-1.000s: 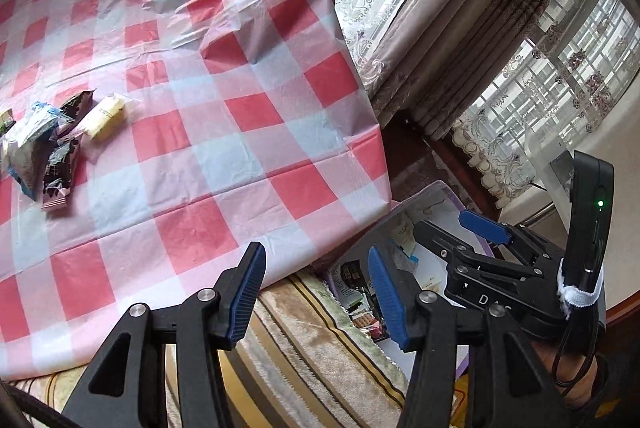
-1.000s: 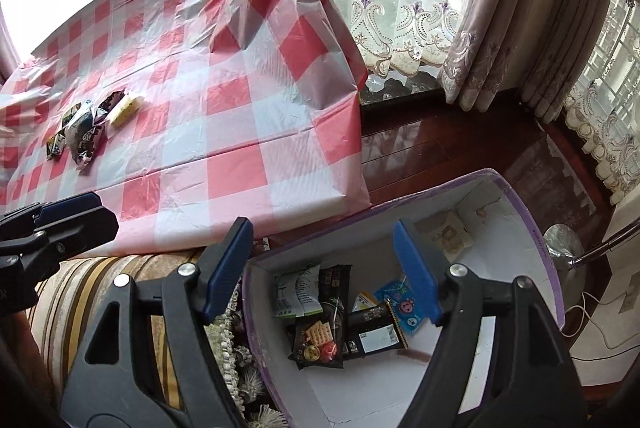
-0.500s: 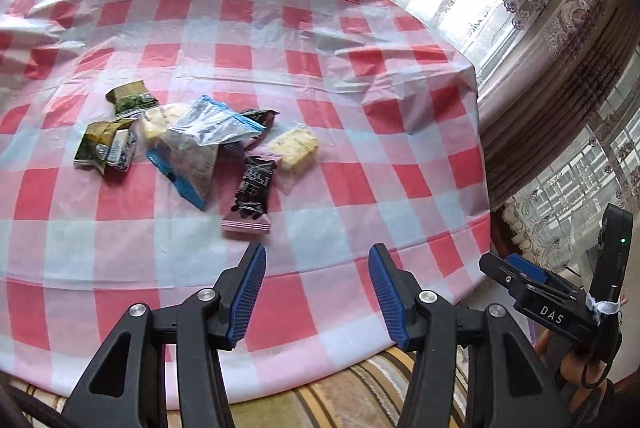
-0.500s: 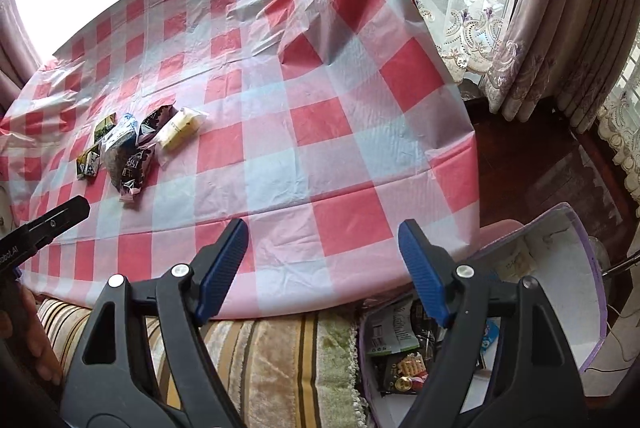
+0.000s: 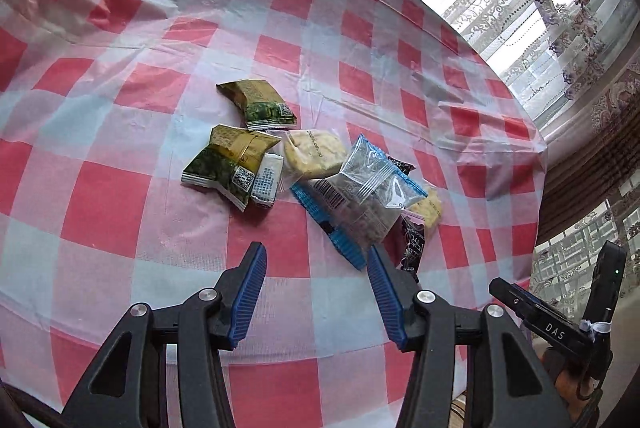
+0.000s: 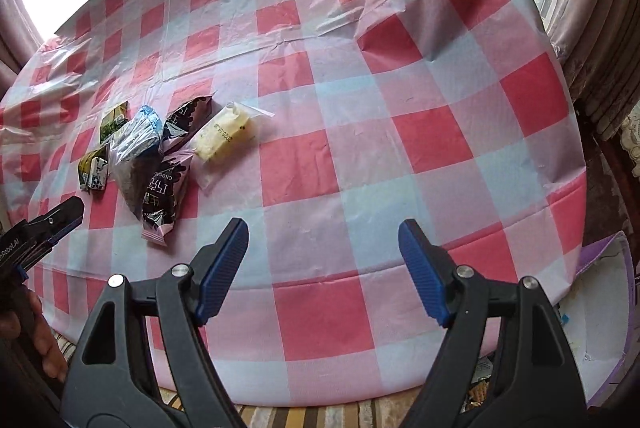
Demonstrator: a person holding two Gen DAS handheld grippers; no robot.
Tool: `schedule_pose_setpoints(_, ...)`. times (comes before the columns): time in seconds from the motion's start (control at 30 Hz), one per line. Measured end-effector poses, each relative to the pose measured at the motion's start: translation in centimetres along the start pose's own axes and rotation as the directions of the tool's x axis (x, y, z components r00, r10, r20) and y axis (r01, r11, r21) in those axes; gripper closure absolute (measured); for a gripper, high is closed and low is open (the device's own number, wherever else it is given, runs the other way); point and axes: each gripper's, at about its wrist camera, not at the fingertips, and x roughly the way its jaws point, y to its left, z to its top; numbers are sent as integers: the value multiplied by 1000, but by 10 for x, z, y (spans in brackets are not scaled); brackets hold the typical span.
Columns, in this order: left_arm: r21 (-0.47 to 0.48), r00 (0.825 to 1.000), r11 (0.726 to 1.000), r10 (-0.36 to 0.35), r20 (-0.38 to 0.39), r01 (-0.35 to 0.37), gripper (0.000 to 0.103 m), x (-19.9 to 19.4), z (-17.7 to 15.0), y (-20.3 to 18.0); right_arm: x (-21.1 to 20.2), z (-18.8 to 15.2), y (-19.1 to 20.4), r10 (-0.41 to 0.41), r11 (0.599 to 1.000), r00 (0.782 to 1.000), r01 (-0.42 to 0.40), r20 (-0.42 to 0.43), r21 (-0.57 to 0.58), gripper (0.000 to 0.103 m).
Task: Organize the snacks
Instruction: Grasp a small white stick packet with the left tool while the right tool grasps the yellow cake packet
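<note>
A red and white checked plastic tablecloth (image 5: 312, 28) covers the worktop and is wrinkled toward the upper right of the frame. Lace curtains (image 5: 560, 8) hang at the window on the upper right, with heavier brownish drapes (image 6: 600, 28) beside them. A striped fabric (image 6: 280, 416) shows at the bottom edge, under the cloth's hem.

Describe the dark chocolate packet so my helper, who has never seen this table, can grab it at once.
Start at the red and white checked tablecloth and find the small heap of snack packets on it. The chocolate packet lies at the heap's near edge, partly under a clear bag with blue ends. It alone is black with white lettering and a pink crimped end.
</note>
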Motion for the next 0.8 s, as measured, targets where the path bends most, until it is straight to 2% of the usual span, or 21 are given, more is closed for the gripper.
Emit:
schedule_pose_setpoints(0.13,-5,1000,1000,10,-22,-11,50,18,8,6,17,3,15,0,1000,1000,-1,-30,-31,23)
schedule_pose_setpoints(0.47,57,998,997,59,24,-60,53,35,33,14,39,18,39,14,999,999,-16,-37,-43,23)
schedule_pose_setpoints(0.67,177,983,967,174,63,-182,72,42,31,1,48,34,43,6,1000,1000,-6,-14,16,23)
schedule_pose_setpoints(0.73,214,971,948,222,83,-235,87,43,28,-1,51,39,44,5,999,1000,-5,-10,33,23)
schedule_pose_setpoints(0.8,217,970,946,227,88,-241,88,41,26,-1,53,46,47,5,999,1000,-5,-4,45,23)
